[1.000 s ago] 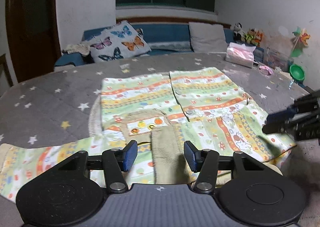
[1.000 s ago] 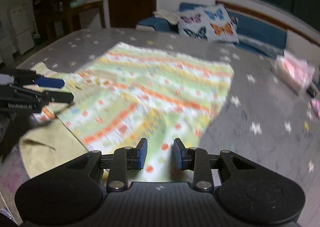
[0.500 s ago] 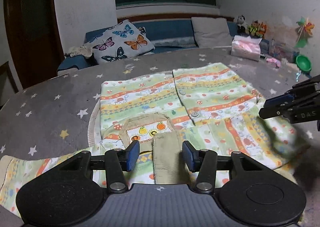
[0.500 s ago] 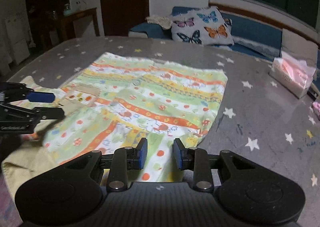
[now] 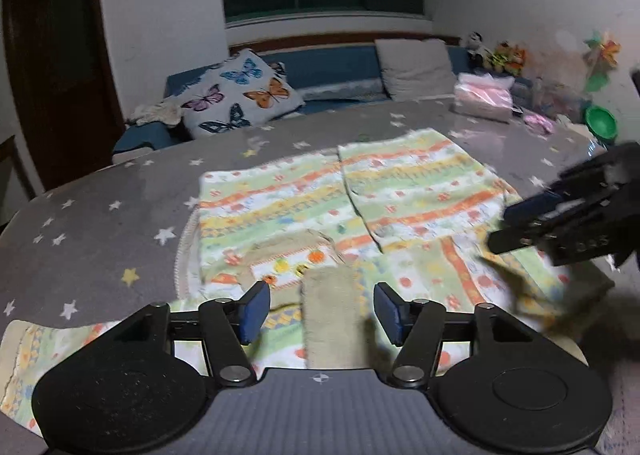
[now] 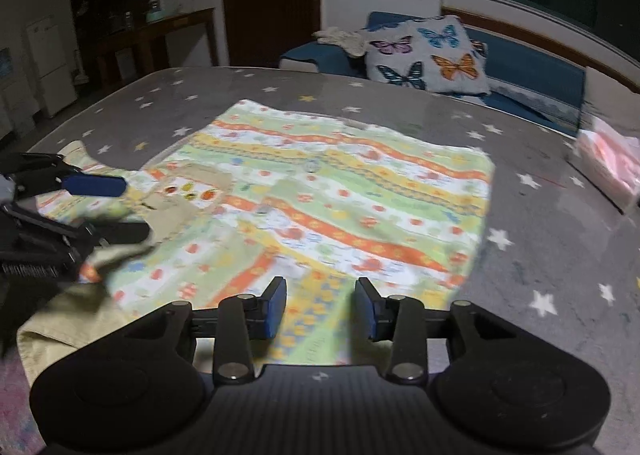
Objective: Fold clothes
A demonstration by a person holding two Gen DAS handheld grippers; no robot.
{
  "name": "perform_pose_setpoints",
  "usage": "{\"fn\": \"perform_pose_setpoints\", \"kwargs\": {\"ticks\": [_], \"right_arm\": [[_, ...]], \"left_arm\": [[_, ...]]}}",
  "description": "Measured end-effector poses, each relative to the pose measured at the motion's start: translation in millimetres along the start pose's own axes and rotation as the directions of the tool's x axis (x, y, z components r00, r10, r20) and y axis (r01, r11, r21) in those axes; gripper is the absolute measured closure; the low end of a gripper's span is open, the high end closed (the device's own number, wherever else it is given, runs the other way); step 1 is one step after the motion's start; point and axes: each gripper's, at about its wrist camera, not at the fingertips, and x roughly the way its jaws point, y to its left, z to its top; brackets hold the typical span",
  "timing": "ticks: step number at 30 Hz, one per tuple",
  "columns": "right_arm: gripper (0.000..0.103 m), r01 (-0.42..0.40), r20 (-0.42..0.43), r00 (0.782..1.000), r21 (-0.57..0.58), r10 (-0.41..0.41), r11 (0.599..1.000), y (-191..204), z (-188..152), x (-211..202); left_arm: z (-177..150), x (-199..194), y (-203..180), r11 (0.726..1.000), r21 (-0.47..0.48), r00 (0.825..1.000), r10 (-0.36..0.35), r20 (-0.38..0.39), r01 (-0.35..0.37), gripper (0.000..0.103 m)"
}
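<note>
While both claws hang over the grey star-print tabletop [image 5: 120, 191]:
Garment: striped green, orange and white child's jacket [image 5: 304, 207], spread flat ahead of both claws.
Left gripper [image 5: 320, 311]: jaws apart, beige collar between them.
Right gripper [image 6: 320, 307]: jaws apart, over the hem.

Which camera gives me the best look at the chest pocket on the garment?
Left wrist: the pocket sits just ahead of the open jaws, fruit print facing the camera. Right wrist shows it off to the left, smaller and at an angle.
</note>
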Motion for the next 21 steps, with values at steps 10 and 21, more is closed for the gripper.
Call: {"fn": "perform_pose_setpoints", "kwargs": {"ticks": [10, 21], "right_arm": [[0.05, -0.07, -0.013, 0.998, -0.134, 0.069, 0.988, 57, -8, -2], [0.048, -0.089, 0.013, 0.996, -0.176, 0.093, 0.98, 76, -2, -9]], "left_arm": [[-21, -19, 3, 0.999, 0.009, 0.999, 0.034, 0.02, -0.034, 0.027], [-39, -44, 34, 0.989, -0.107, 0.993, 0.109, 0.035, -0.105, 0.019]]}}
